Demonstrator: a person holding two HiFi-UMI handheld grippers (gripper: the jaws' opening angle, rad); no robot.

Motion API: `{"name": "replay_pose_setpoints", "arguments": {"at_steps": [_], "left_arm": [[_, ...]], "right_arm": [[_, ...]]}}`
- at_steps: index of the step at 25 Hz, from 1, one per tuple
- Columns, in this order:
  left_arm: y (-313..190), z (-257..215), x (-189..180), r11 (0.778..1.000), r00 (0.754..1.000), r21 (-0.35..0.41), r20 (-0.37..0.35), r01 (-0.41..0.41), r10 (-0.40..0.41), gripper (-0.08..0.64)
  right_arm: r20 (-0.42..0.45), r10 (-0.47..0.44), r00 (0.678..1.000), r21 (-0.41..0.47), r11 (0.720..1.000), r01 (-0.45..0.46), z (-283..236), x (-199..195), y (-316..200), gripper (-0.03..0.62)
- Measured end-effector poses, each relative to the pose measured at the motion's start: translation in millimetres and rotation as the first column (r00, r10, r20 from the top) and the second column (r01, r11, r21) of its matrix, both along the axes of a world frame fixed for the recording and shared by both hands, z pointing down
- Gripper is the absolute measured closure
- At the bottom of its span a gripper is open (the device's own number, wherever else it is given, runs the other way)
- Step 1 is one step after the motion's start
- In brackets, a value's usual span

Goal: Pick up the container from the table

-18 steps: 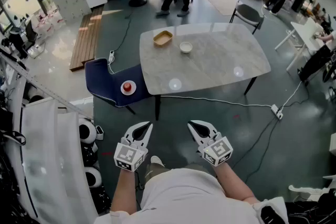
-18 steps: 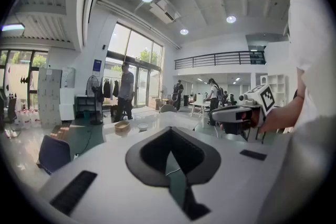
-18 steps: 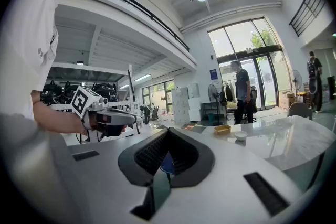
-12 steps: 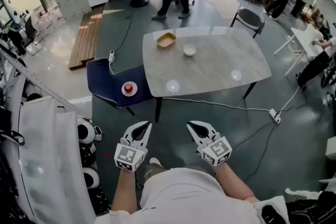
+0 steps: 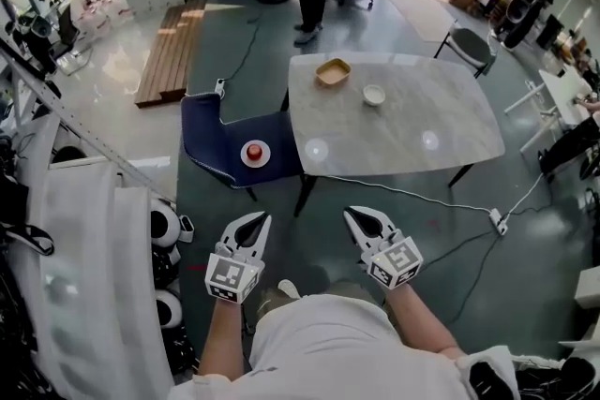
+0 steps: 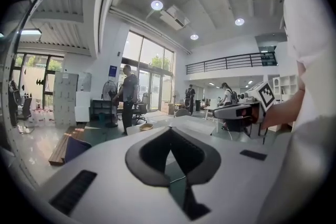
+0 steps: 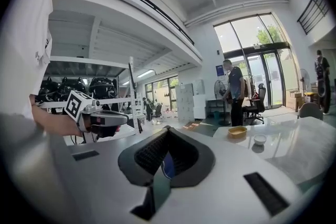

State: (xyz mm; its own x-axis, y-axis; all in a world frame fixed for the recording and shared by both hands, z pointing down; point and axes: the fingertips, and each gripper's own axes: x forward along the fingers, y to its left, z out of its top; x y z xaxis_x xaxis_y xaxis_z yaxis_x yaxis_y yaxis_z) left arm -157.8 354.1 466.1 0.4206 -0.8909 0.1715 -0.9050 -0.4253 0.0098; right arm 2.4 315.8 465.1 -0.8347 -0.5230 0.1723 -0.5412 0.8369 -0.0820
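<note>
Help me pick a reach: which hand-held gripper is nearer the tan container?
Right, slightly. The right hand-held gripper is almost straight behind the tan container; the left hand-held gripper is offset further to its left. Both hang short of the table.

The pale marble desk (image 5: 412, 122) carries a tan container (image 5: 332, 71) near its far left corner. A small white bowl (image 5: 374, 95) sits near it, not touching. The desk stands on grey floor (image 5: 394, 220).

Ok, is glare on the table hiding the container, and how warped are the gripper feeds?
Head view: two bright reflections on the table, clear of the container, which reads sharp. Right gripper view: heavy fisheye, dark corners, jaws soft, container small yet distinct. Left gripper view: same warp, bright windows.
</note>
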Motion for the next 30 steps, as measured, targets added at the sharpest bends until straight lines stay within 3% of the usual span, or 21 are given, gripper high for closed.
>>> {"name": "replay_pose_setpoints", "arguments": {"at_steps": [6,15,23,30], "left_arm": [[-2,10,-58,0.998,0.998,-0.014,-0.011,0.054,-0.054,0.558],[-32,27,-87,0.994,0.995,-0.044,-0.016,0.097,-0.098,0.558],[-126,33,-86,0.993,0.996,-0.083,0.004,0.088,-0.088,0.558],[-235,22,-62,0.994,0.997,-0.092,0.058,0.055,-0.05,0.558]], "right_arm": [[-0.012,-0.022,1.0,-0.006,1.0,0.022,4,-49,-13,0.58],[-0.03,-0.055,0.998,-0.026,0.998,0.054,16,-83,-54,0.58],[-0.013,-0.061,0.998,-0.041,0.997,0.061,20,-92,-148,0.58],[0.012,-0.018,1.0,-0.052,0.998,0.018,17,-63,-239,0.58]]}}
